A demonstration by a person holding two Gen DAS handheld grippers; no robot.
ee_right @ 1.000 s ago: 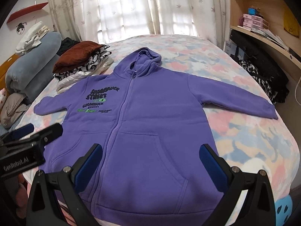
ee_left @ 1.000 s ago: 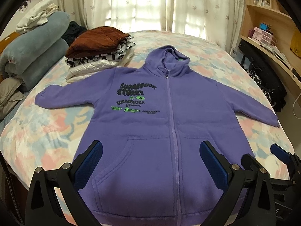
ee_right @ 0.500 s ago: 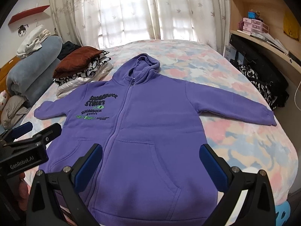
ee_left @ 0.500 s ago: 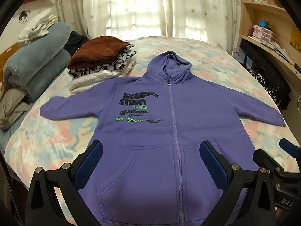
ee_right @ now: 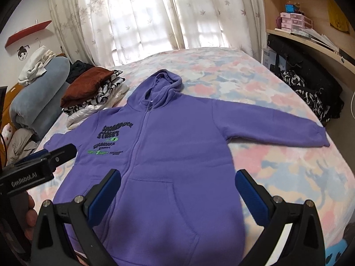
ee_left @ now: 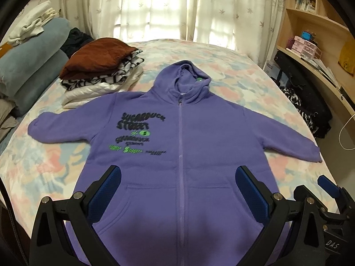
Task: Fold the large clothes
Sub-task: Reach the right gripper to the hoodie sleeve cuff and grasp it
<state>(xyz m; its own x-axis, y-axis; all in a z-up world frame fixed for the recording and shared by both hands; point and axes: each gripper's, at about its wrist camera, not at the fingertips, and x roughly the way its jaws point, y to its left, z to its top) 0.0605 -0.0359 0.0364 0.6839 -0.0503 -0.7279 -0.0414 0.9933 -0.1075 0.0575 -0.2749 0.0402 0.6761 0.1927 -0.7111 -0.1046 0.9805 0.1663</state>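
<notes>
A purple zip-up hoodie (ee_left: pixel 199 150) with black and green lettering lies flat and face up on the bed, hood away from me, both sleeves spread out; it also shows in the right wrist view (ee_right: pixel 177 155). My left gripper (ee_left: pixel 177 188) is open and empty above the hoodie's lower front. My right gripper (ee_right: pixel 177 190) is open and empty above the lower right pocket area. The right gripper shows at the lower right of the left wrist view (ee_left: pixel 328 199), and the left gripper at the left of the right wrist view (ee_right: pixel 40 166).
The bed (ee_left: pixel 244 66) has a pastel floral cover. A stack of folded clothes (ee_left: pixel 99 71) topped with a brown garment lies at its far left, next to rolled blue-grey bedding (ee_left: pixel 28 66). Dark bags (ee_right: pixel 310 84) and a wooden shelf unit stand at the right.
Both grippers have pulled back and risen slightly, so the hoodie sits lower and farther in both views. Jaws stay open. The hoodie has not moved.
</notes>
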